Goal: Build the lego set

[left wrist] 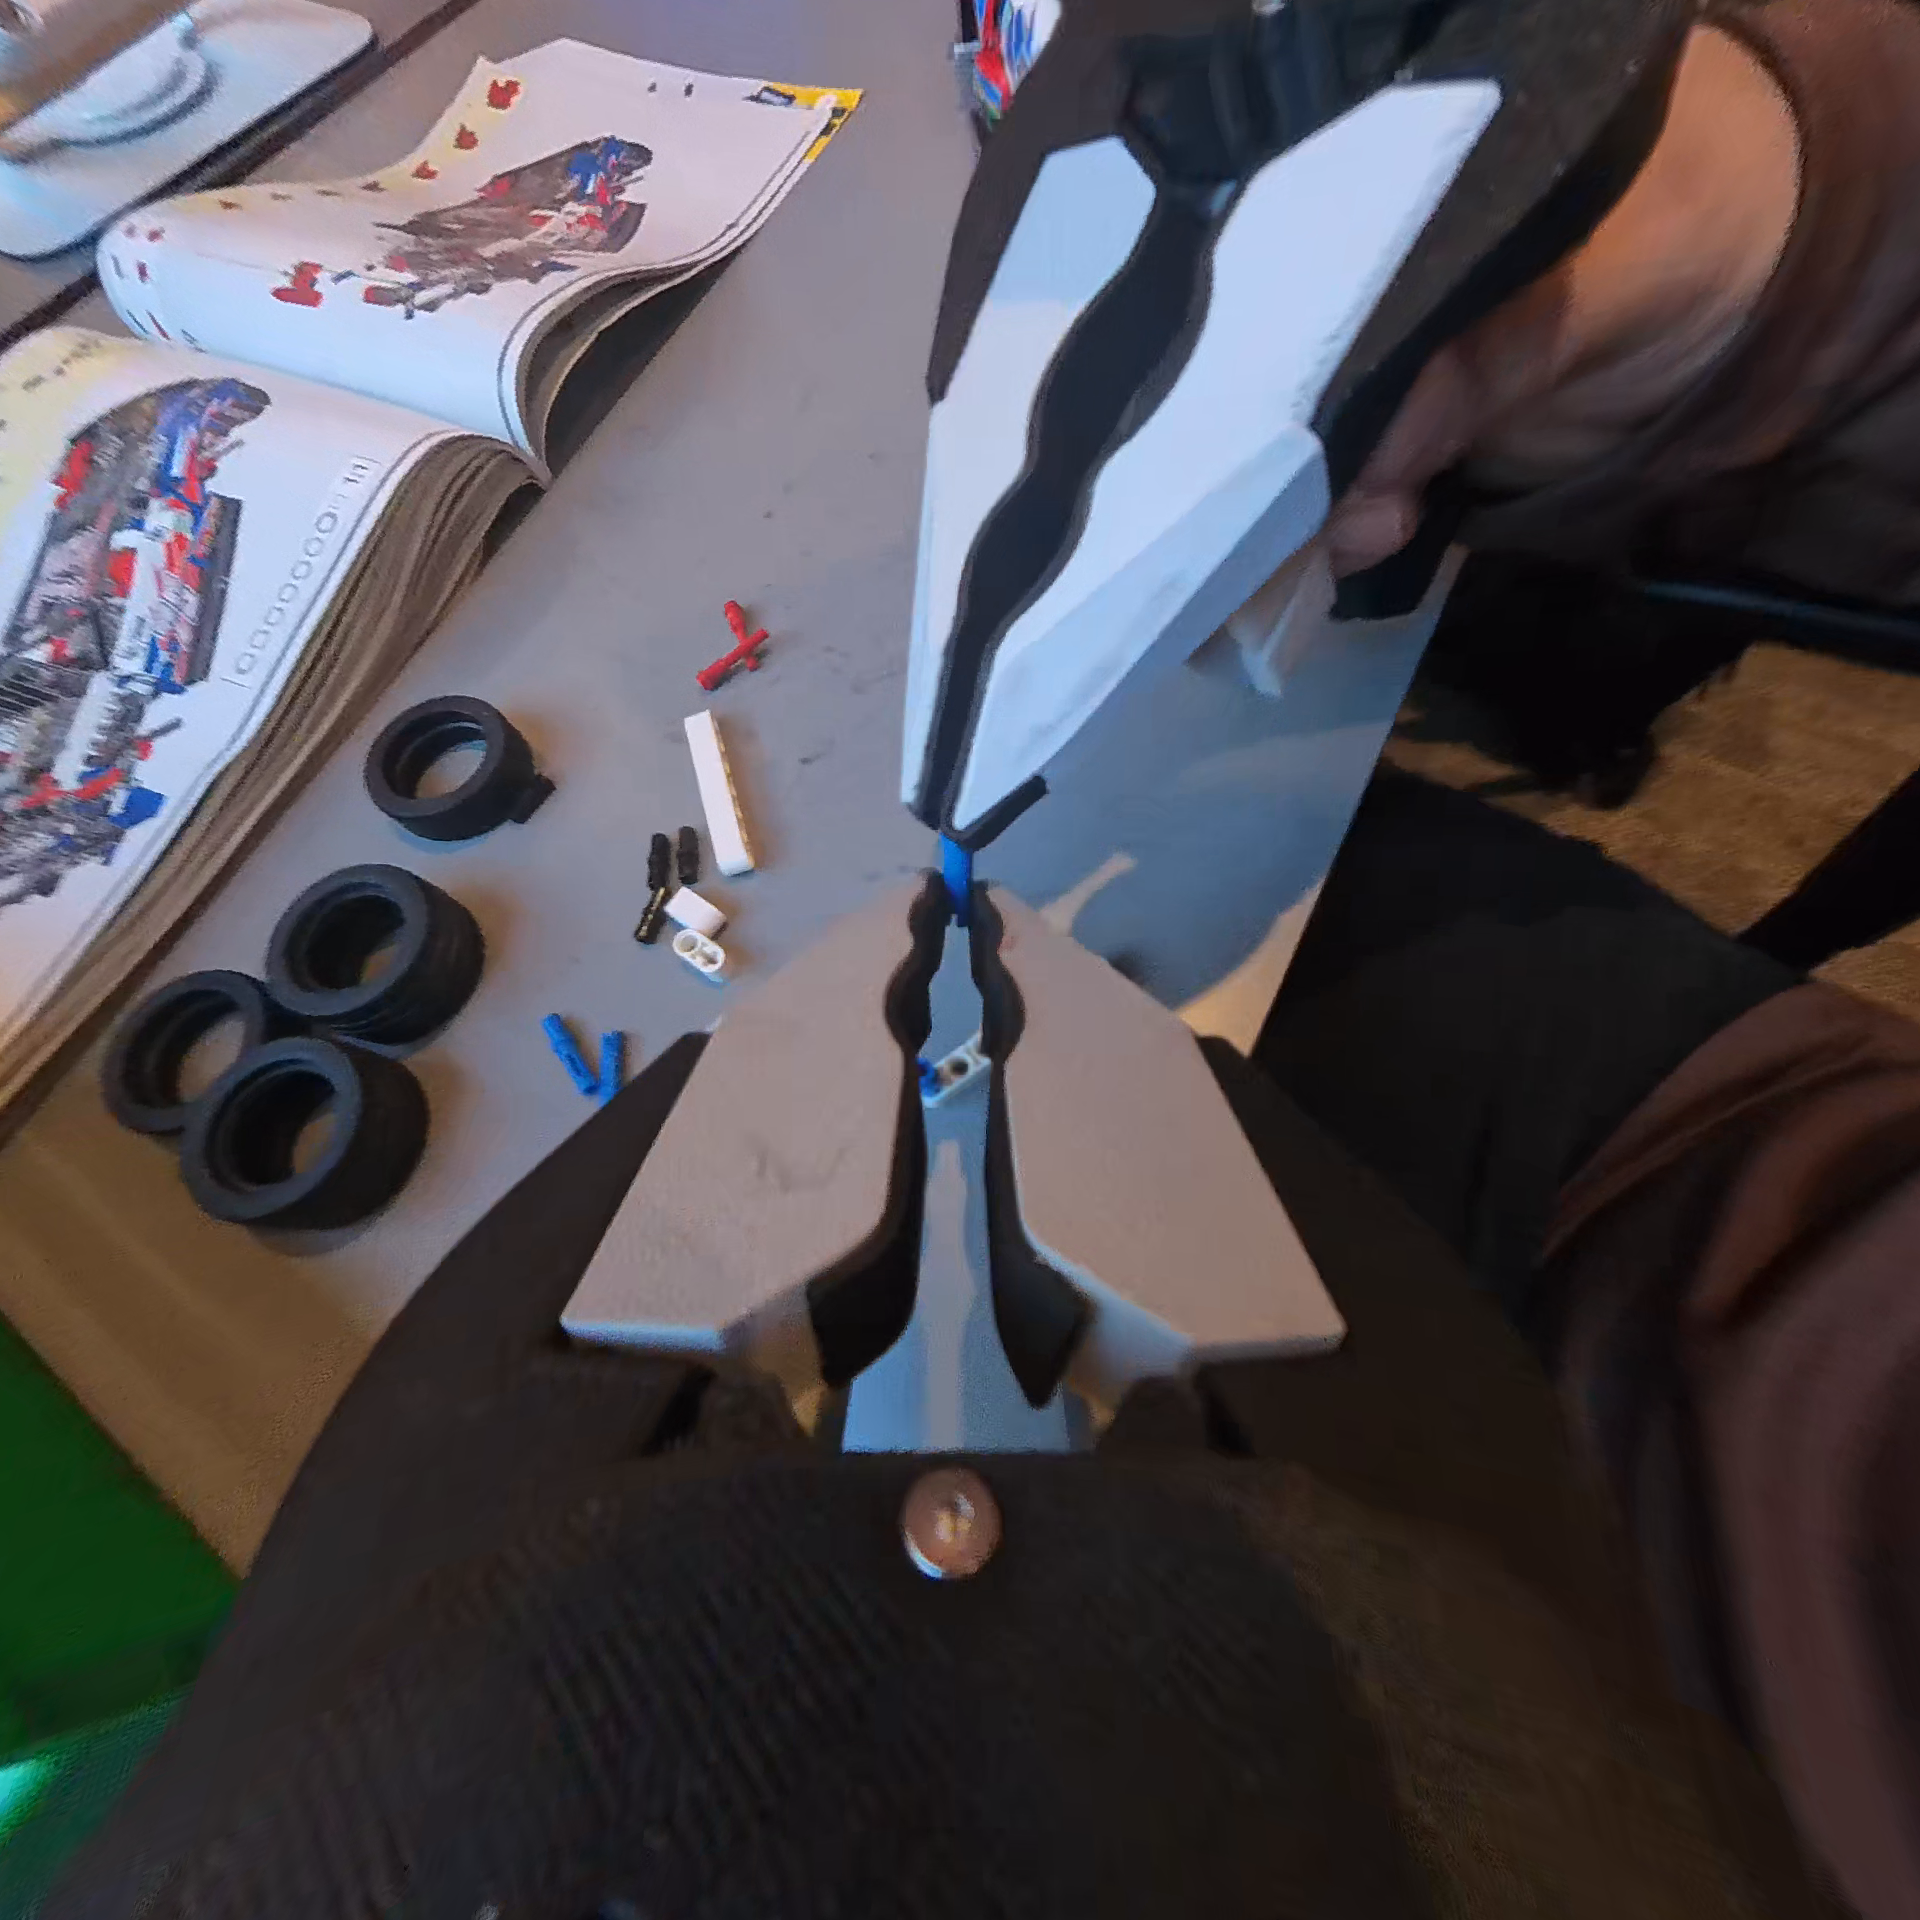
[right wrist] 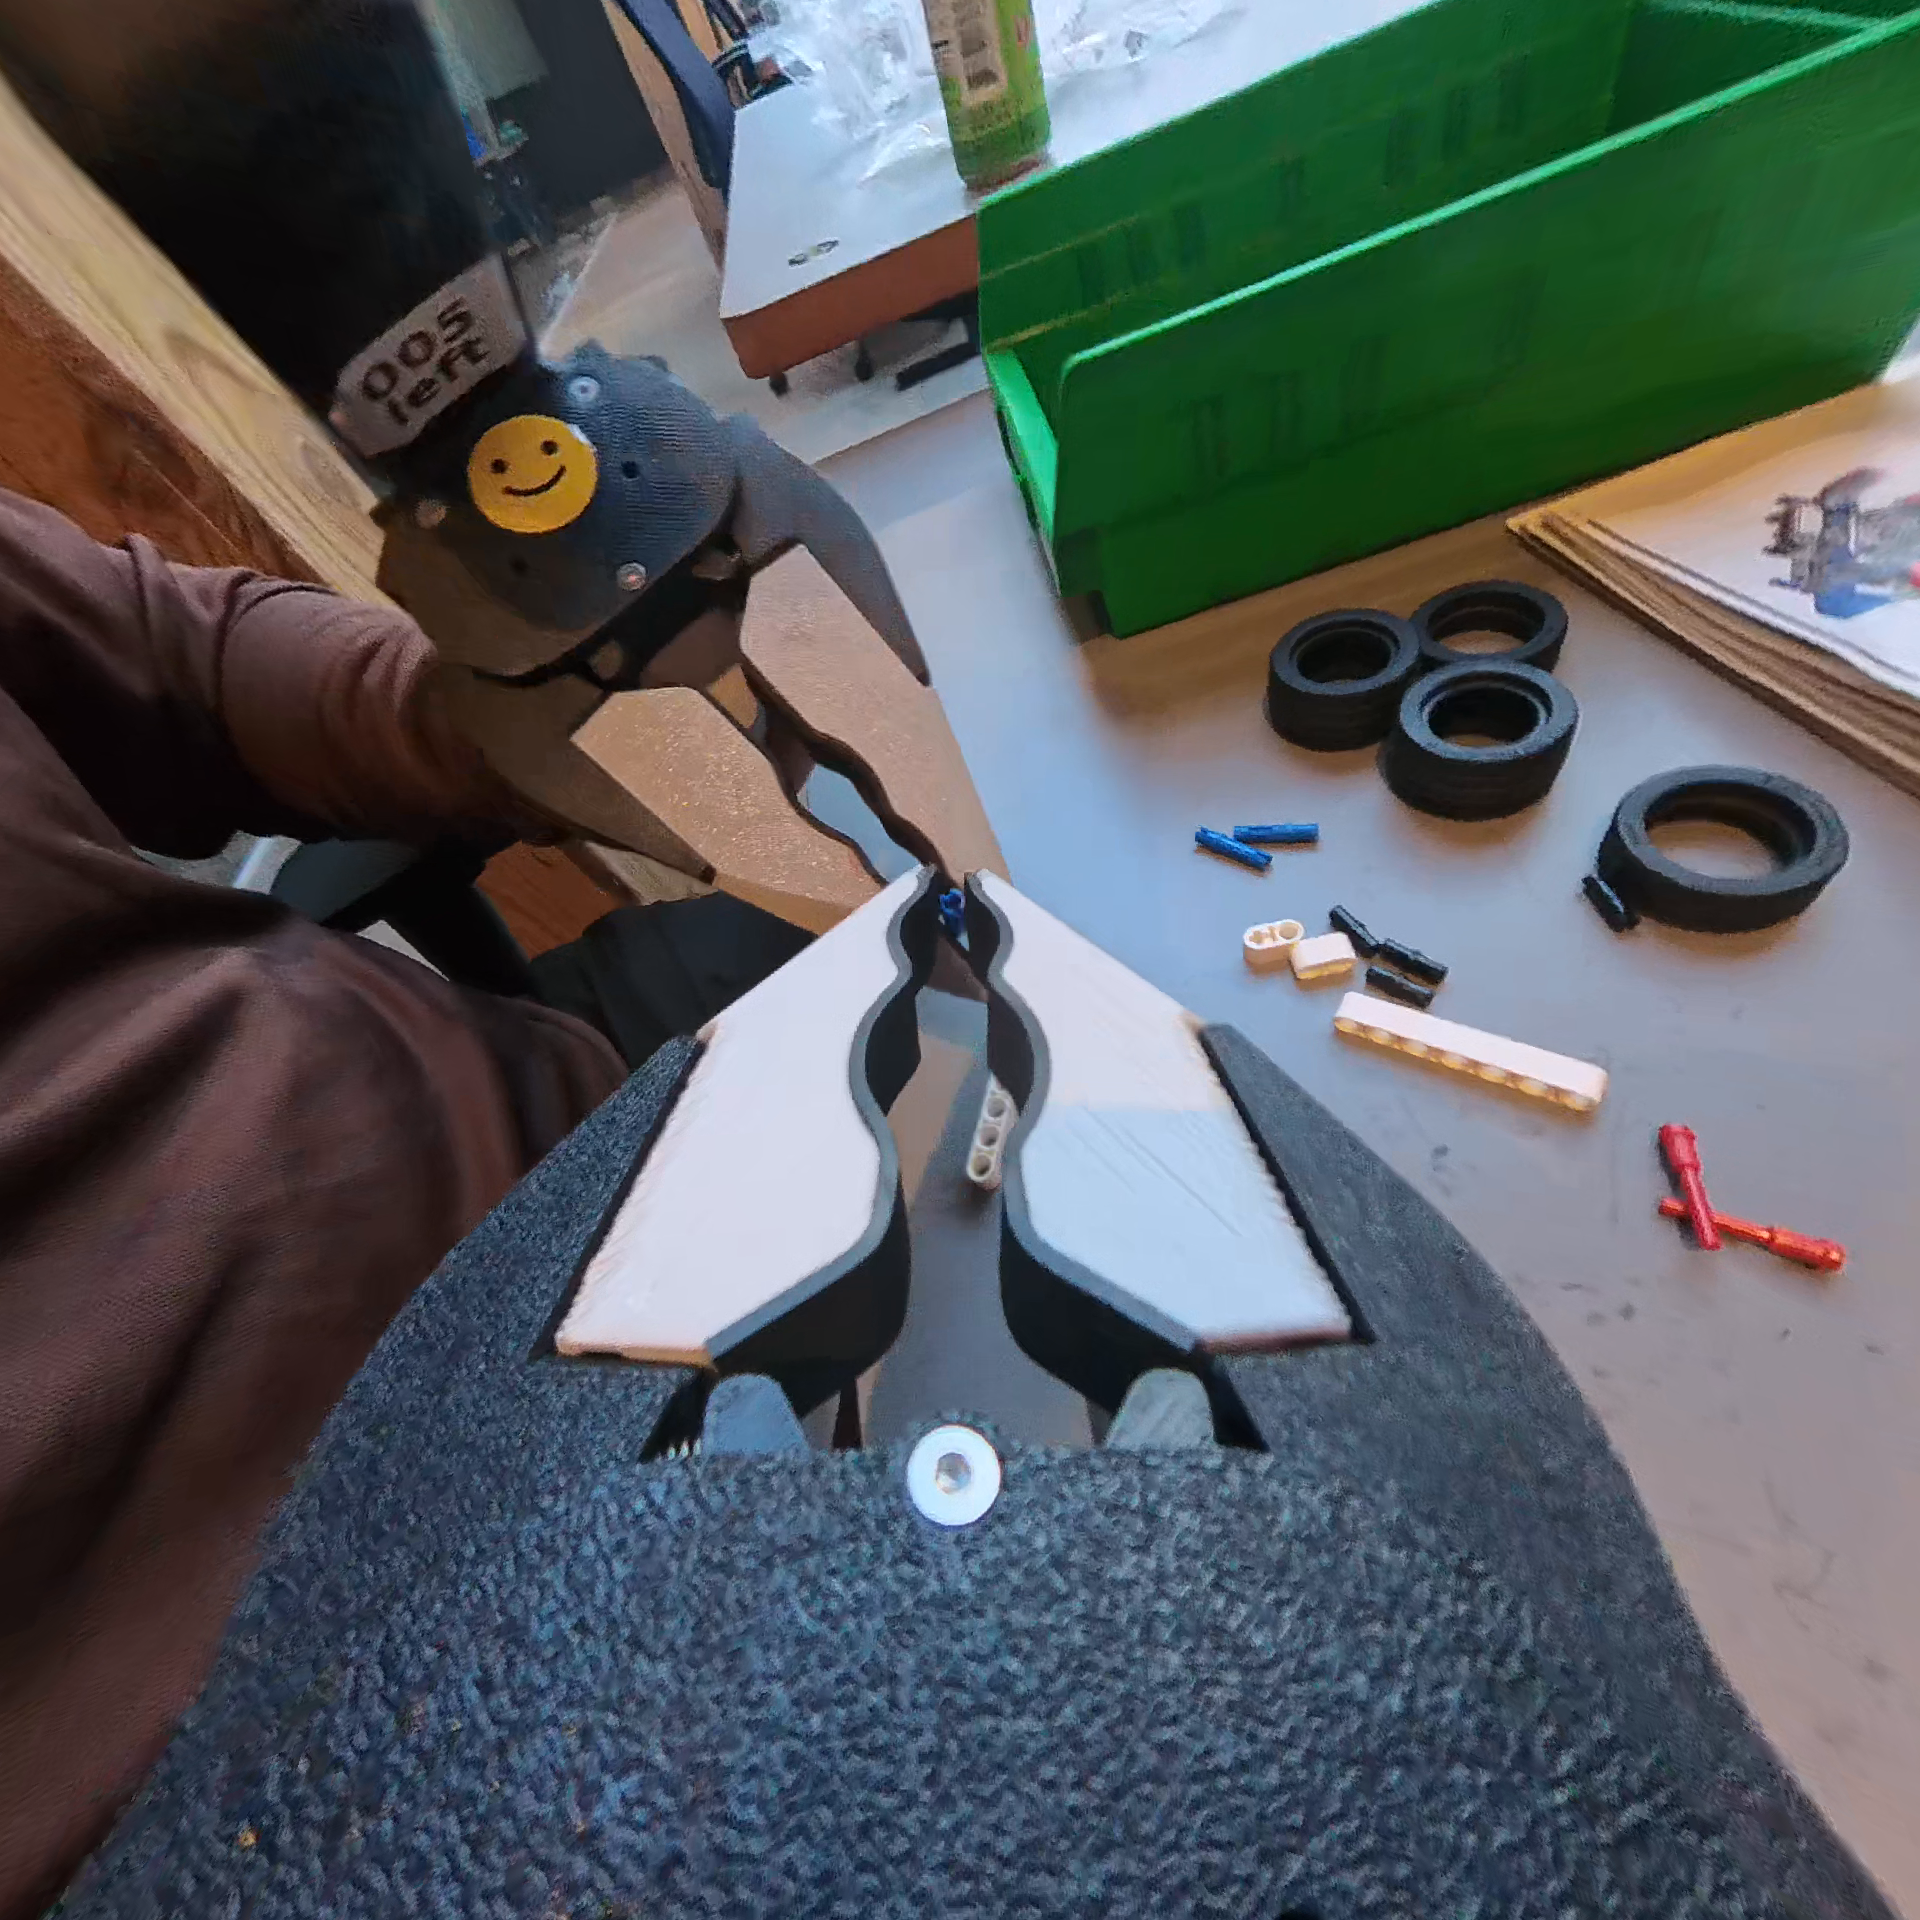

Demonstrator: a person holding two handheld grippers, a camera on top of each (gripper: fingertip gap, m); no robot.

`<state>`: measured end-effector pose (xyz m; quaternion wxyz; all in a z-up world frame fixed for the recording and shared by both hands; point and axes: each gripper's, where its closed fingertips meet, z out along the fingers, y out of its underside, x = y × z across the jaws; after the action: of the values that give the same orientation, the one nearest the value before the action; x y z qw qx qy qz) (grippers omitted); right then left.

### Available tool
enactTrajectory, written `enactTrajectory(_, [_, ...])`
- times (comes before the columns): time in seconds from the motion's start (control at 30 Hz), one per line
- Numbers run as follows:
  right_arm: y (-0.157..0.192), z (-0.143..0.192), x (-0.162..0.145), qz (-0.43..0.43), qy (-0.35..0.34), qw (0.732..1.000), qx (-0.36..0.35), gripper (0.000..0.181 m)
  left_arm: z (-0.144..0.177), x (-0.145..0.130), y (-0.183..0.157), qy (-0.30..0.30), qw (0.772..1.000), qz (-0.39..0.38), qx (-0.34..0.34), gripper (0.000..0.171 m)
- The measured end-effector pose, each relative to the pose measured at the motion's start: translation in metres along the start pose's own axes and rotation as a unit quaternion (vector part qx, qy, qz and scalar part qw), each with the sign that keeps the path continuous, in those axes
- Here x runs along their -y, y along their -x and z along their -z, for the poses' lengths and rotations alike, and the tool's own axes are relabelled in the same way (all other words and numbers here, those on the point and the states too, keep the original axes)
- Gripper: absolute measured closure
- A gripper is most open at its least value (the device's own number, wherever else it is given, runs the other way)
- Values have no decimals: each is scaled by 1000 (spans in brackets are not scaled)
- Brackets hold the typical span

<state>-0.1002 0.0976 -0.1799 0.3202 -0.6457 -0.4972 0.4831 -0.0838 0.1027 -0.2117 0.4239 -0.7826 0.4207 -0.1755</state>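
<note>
My left gripper point(left wrist: 956, 902) and my right gripper point(right wrist: 948, 891) meet tip to tip above the grey table point(left wrist: 665, 540). A small blue pin point(left wrist: 956, 871) sits between them, and each gripper is shut on one end of it. In the left wrist view the right gripper point(left wrist: 968, 823) comes down from above. In the right wrist view the left gripper point(right wrist: 920, 871) comes in from the upper left, and the blue pin point(right wrist: 951, 906) shows only as a speck. A short white beam point(right wrist: 992, 1138) lies on the table under the fingers; it also shows in the left wrist view point(left wrist: 961, 1065).
Loose parts lie on the table: black tyres point(right wrist: 1475, 727), a long white beam point(right wrist: 1470, 1065), black pins point(right wrist: 1387, 961), small white connectors point(right wrist: 1299, 948), two blue pins point(right wrist: 1252, 840) and red axle parts point(right wrist: 1745, 1216). An open instruction book point(left wrist: 312, 416) and green bins point(right wrist: 1455, 312) stand beyond. The grippers are tip to tip, or close to it.
</note>
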Motion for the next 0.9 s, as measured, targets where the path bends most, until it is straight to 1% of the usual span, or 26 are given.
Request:
enactTrajectory(0.17, [9,1,6,21,-10,1000,9,177,4,6,-9,-22,997,50,-45,171])
enactTrajectory(0.27, [7,3,6,30,-5,1000,-3,177,7,8,-10,-35,996,57,-54,171])
enactTrajectory(0.33, [4,5,6,29,-3,999,-14,178,11,6,-5,-26,998,34,-48,167])
enactTrajectory(0.37, [1,7,7,27,-5,999,-21,177,15,5,1,-23,999,14,-38,159])
enactTrajectory(0.4, [1,8,6,24,-3,999,-21,177,20,4,6,-23,999,-7,-34,156])
enactTrajectory(0.43, [0,9,3,20,2,1000,-21,177,23,2,8,-21,998,-31,-45,154])
enactTrajectory(0.5, [-4,9,-6,21,24,999,-27,177,22,-13,14,7,996,-66,-67,150])
enactTrajectory(0.57, [-7,7,-18,27,53,998,-36,177,14,-32,17,44,991,-81,-100,139])
enactTrajectory(0.63, [-7,6,-28,33,77,996,-42,177,4,-42,17,62,986,-87,-125,137])
enactTrajectory(0.77, [-5,5,-40,36,99,993,-50,177,-12,-57,1,94,971,-132,-177,140])
enactTrajectory(0.83, [-5,5,-47,34,106,992,-52,177,-14,-57,-12,90,963,-136,-213,148])
enactTrajectory(0.9, [-7,5,-53,34,111,991,-59,177,-16,-55,-18,80,963,-125,-224,162])
